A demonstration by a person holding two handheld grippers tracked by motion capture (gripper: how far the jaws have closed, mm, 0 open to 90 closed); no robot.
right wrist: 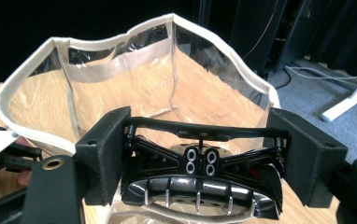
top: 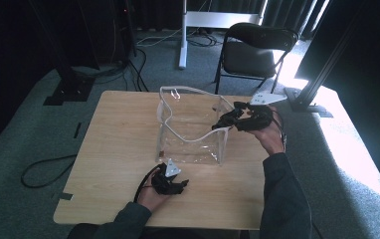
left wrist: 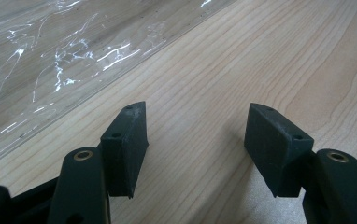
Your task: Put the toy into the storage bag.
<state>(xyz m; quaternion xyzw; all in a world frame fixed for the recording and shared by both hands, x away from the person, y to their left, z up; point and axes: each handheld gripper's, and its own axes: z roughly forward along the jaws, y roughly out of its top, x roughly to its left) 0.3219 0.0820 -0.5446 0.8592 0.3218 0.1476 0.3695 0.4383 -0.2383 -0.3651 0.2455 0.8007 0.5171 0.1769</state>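
Observation:
A clear plastic bag with white trim stands open on the wooden table. My right gripper hovers at the bag's right rim, shut on a black clip-like object. In the right gripper view the object spans between both pads, above the bag's open mouth. My left gripper rests low on the table just in front of the bag's near left corner. Its jaws stand open with bare wood between them, and the bag's clear wall lies to their upper left.
A black folding chair stands beyond the table's far right corner. A white stand and cables are on the grey carpet. Bare table lies left of the bag and along the front edge.

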